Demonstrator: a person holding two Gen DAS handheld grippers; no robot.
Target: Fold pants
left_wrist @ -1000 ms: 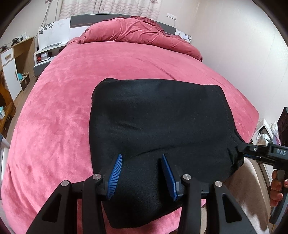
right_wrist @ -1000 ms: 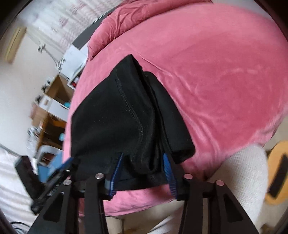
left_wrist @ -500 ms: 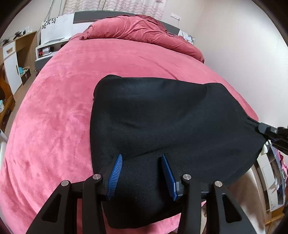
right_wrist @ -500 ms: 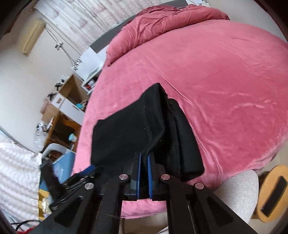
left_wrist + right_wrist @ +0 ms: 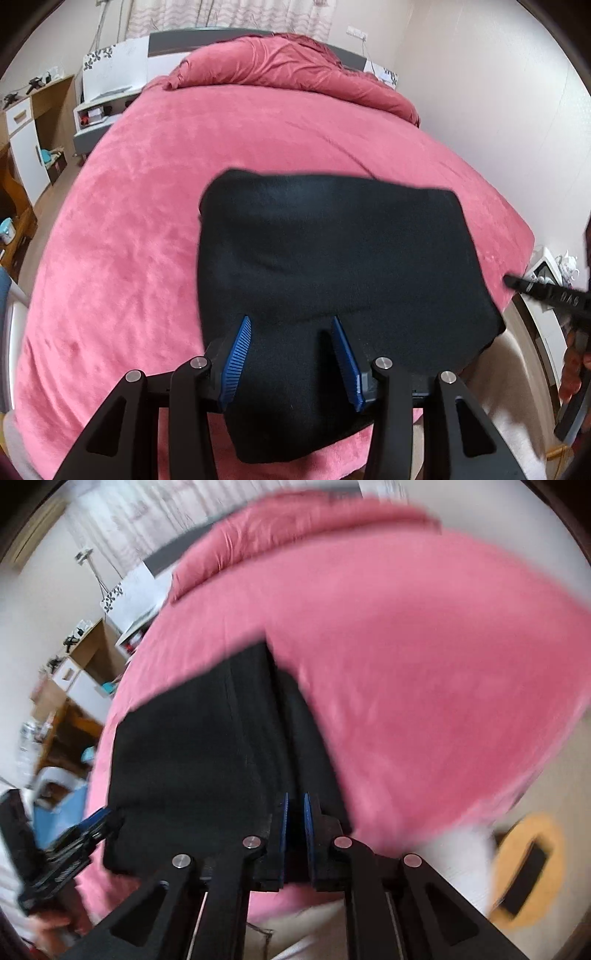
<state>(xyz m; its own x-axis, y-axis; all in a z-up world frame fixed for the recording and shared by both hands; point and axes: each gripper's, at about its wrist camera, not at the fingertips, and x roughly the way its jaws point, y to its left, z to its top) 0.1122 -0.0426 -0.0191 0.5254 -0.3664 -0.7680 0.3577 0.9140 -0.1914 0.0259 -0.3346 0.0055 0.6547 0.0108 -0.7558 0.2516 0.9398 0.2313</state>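
Observation:
Black pants (image 5: pixel 332 258), folded into a thick rectangle, lie on the near edge of a pink bed (image 5: pixel 147 221). My left gripper (image 5: pixel 291 354) is open, its blue pads over the near edge of the pants without closing on them. In the right wrist view, which is blurred, the pants (image 5: pixel 207 753) show stacked layers. My right gripper (image 5: pixel 294 812) has its jaws nearly together, just off the pants' near right edge with no cloth seen between them. It shows in the left wrist view (image 5: pixel 517 284), apart from the pants.
A bunched pink duvet (image 5: pixel 288 66) lies at the head of the bed. A wooden desk and white cabinet (image 5: pixel 26 147) stand to the left. A round wooden stool (image 5: pixel 528 864) stands on the floor at the right. The wall runs close along the bed's right side.
My right gripper shut on the pants' right edge, pulled it outward, then let go and drew back. The pants have settled flat. My left gripper stayed open in place.

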